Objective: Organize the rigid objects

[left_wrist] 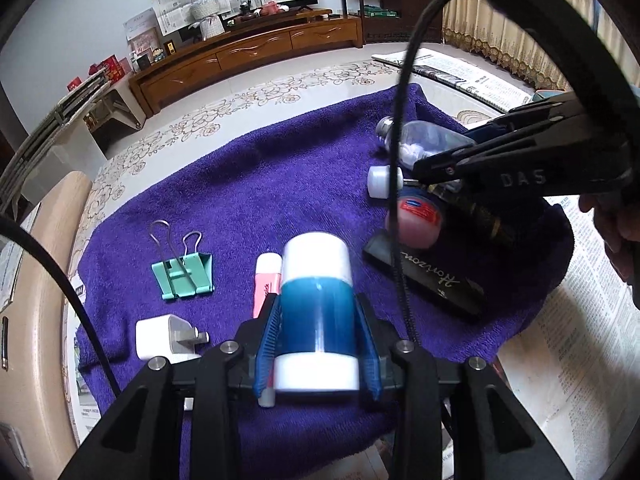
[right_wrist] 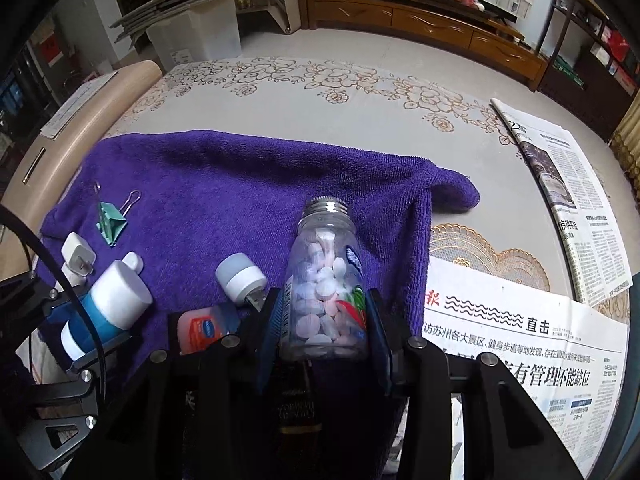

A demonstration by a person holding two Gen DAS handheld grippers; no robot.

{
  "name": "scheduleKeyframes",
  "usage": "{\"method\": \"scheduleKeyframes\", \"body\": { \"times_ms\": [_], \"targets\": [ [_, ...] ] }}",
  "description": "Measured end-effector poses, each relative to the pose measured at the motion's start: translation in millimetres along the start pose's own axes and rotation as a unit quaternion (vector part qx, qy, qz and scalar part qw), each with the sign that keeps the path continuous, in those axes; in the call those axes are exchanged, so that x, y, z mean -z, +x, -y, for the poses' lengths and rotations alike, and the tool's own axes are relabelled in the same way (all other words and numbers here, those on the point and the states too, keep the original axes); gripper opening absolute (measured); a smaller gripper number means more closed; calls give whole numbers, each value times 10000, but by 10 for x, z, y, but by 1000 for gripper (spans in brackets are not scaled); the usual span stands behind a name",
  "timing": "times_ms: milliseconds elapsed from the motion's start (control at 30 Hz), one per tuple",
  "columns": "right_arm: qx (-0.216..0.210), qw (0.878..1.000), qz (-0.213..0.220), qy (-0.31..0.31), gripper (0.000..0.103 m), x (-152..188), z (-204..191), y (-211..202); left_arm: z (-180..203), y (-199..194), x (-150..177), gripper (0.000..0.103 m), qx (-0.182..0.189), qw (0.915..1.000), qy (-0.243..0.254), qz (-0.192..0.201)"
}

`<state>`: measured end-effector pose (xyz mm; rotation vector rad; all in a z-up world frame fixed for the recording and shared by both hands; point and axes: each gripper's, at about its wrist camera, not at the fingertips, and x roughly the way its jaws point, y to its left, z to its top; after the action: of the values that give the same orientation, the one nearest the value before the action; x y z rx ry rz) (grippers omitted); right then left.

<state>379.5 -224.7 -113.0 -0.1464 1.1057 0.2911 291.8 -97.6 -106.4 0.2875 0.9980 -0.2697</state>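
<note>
My left gripper [left_wrist: 316, 312] is shut on a blue bottle with white ends [left_wrist: 316, 308], held over the purple towel [left_wrist: 240, 184]; it also shows in the right wrist view [right_wrist: 108, 308]. My right gripper [right_wrist: 326, 312] is shut on a clear bottle of pastel tablets [right_wrist: 326, 280] with a silver screw neck, seen in the left wrist view [left_wrist: 424, 140]. On the towel lie a green binder clip [left_wrist: 182, 272], a white plug adapter [left_wrist: 164, 340], a pink tube [left_wrist: 266, 276], a white-capped USB stick [right_wrist: 242, 278], a red-labelled small jar [left_wrist: 416, 220] and a black case [left_wrist: 424, 280].
The towel lies on a floral-patterned table [right_wrist: 320, 92]. Newspapers [right_wrist: 520, 320] cover the table to the right. A beige chair back [left_wrist: 36, 280] stands at the left. A wooden TV cabinet [left_wrist: 248, 52] runs along the far wall.
</note>
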Motion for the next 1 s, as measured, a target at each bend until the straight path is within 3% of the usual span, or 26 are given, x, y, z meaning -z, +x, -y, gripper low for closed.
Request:
{"method": "scheduleKeyframes", "body": {
  "times_ms": [100,233,267,333,467,533,633,733,900,1000],
  "targets": [
    [50,10000,79,14,50,64,7,-112,35,-23,17,56,28,10000,29,9],
    [13,9998,184,64,50,171,6,-283,85,-124,50,59,57,9998,3,182],
    [56,9997,208,76,52,198,1,-323,92,-149,53,65,74,9997,-39,216],
    [145,9994,301,105,63,260,-3,-431,109,-225,66,71,110,9995,-97,289],
    [195,9985,451,241,73,421,-2,-668,172,-435,111,83,-4,9989,-95,466],
    [264,9977,548,287,91,524,-31,-796,183,-548,157,87,-15,9984,-157,542],
    [354,9965,676,343,102,670,-108,-993,158,-721,262,100,-24,9973,-352,644],
    [388,9951,769,475,103,844,-207,-1179,85,-890,385,103,-18,9951,-619,770],
    [213,9936,859,698,103,1204,-399,-1399,-18,-1042,664,103,-8,9930,-1018,593],
    [129,9934,843,765,103,1427,-524,-1405,-62,-1103,903,103,-186,9917,-1134,570]
  ]
}}
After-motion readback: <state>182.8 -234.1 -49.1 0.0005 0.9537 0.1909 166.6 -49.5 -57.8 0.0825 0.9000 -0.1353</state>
